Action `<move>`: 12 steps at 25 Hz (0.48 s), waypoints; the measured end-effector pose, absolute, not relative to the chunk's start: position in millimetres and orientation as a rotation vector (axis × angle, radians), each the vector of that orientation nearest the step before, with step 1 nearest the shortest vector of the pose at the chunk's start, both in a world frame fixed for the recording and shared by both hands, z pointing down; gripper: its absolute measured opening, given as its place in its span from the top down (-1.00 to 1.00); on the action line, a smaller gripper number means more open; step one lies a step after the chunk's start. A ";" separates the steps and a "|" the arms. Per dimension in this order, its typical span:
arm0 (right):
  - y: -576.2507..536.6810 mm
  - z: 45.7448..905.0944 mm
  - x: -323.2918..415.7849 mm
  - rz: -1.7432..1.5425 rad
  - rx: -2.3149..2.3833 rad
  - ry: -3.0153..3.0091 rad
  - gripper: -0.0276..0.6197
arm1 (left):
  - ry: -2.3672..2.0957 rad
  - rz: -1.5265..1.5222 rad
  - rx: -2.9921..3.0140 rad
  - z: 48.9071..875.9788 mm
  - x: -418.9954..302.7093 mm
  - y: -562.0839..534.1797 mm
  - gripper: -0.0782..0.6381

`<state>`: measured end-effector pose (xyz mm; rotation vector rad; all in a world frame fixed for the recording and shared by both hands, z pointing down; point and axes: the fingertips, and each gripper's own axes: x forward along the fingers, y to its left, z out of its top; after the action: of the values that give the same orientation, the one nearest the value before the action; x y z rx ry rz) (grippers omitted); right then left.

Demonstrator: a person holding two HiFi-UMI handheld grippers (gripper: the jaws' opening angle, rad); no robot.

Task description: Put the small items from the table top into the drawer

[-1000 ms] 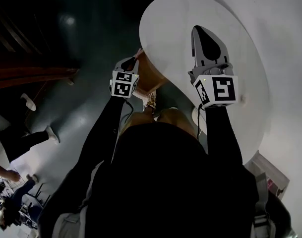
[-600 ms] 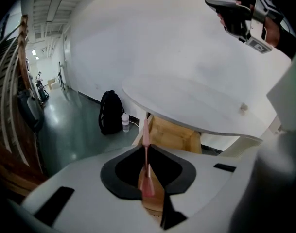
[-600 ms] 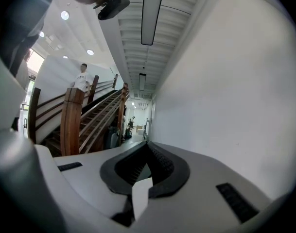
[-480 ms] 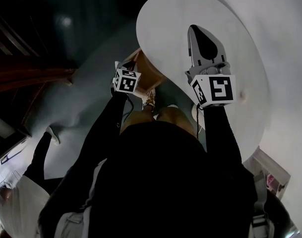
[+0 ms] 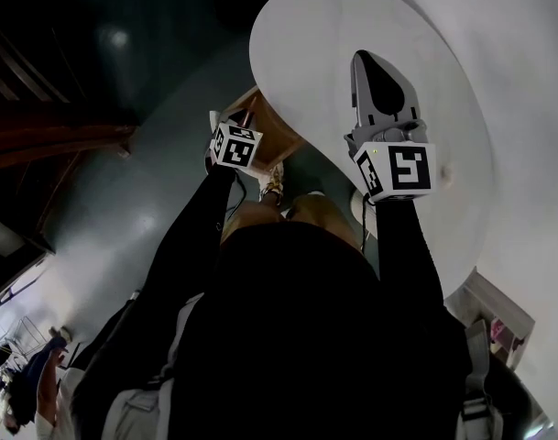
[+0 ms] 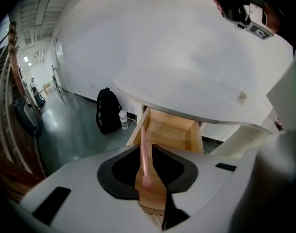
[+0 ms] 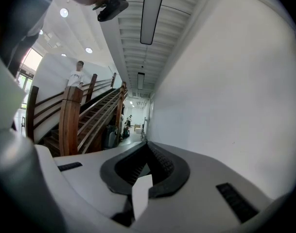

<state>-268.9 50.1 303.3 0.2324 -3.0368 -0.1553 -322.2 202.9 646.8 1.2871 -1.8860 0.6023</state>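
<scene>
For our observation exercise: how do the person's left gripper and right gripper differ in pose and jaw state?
The left gripper tilts down toward the open wooden drawer; the right gripper is level above the white table. The left gripper's jaws stand apart, having just been opening, with a pink stick in the gap; the right gripper's jaws meet at the tips. Both share the same grey two-jaw build.
</scene>
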 end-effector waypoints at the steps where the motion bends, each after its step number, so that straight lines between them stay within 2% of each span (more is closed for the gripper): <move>1: 49.0 303.3 -268.7 -0.157 0.235 -3.036 0.83 | -1.886 0.609 1.289 647.0 -323.0 201.7 0.49; 3: 47.4 303.7 -267.7 -0.154 0.245 -3.032 0.83 | -1.886 0.620 1.292 647.1 -324.1 201.6 0.34; 12: 55.4 301.7 -261.7 -0.162 0.257 -3.036 0.83 | -1.864 0.626 1.314 648.5 -315.4 206.7 0.33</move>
<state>-261.7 55.4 301.7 0.2573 -3.0364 -0.1621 -315.4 206.7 648.5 1.3144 -1.8645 0.6263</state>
